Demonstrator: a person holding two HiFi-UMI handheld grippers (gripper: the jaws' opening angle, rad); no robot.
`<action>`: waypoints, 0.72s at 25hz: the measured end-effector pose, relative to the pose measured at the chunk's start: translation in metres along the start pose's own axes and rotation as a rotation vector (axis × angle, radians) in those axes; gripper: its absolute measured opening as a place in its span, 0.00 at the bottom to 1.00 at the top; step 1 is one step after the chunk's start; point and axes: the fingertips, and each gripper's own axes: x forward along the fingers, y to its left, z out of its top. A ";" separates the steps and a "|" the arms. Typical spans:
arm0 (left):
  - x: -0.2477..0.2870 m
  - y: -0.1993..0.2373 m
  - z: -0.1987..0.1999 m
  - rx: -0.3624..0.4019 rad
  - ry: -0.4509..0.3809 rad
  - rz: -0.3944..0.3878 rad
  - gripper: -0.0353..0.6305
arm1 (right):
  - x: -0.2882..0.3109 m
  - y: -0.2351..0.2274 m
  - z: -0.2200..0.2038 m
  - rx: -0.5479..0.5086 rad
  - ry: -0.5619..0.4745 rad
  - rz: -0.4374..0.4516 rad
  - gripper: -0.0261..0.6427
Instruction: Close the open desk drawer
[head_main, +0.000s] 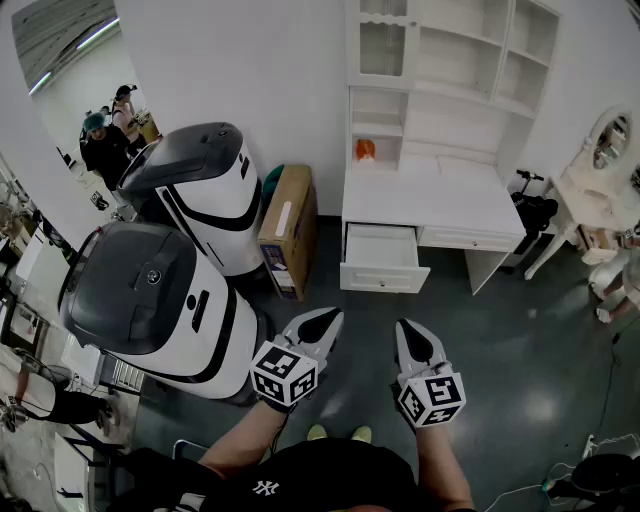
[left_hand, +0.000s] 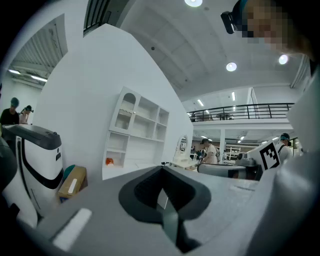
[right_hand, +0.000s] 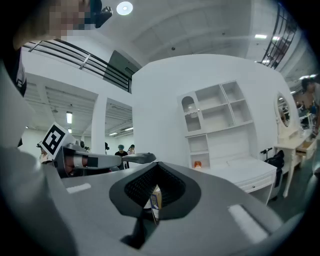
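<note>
Both grippers hang well short of the white desk (head_main: 432, 204), whose left drawer (head_main: 381, 260) stands pulled out. The left gripper (head_main: 326, 320) has its jaws pressed together on nothing; the right gripper (head_main: 411, 330) likewise, only a thin slit showing.

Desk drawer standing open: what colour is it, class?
The drawer is white, like the desk; the head view shows it best.
</note>
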 end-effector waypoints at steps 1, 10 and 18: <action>0.001 -0.002 -0.001 0.002 0.000 0.001 0.05 | -0.002 -0.001 -0.001 -0.001 0.001 0.001 0.07; 0.008 -0.017 -0.001 0.004 0.002 -0.004 0.05 | -0.009 -0.010 -0.001 -0.004 0.012 0.004 0.07; 0.011 -0.027 -0.009 0.004 -0.004 -0.021 0.05 | -0.015 -0.016 -0.001 0.028 -0.015 0.019 0.07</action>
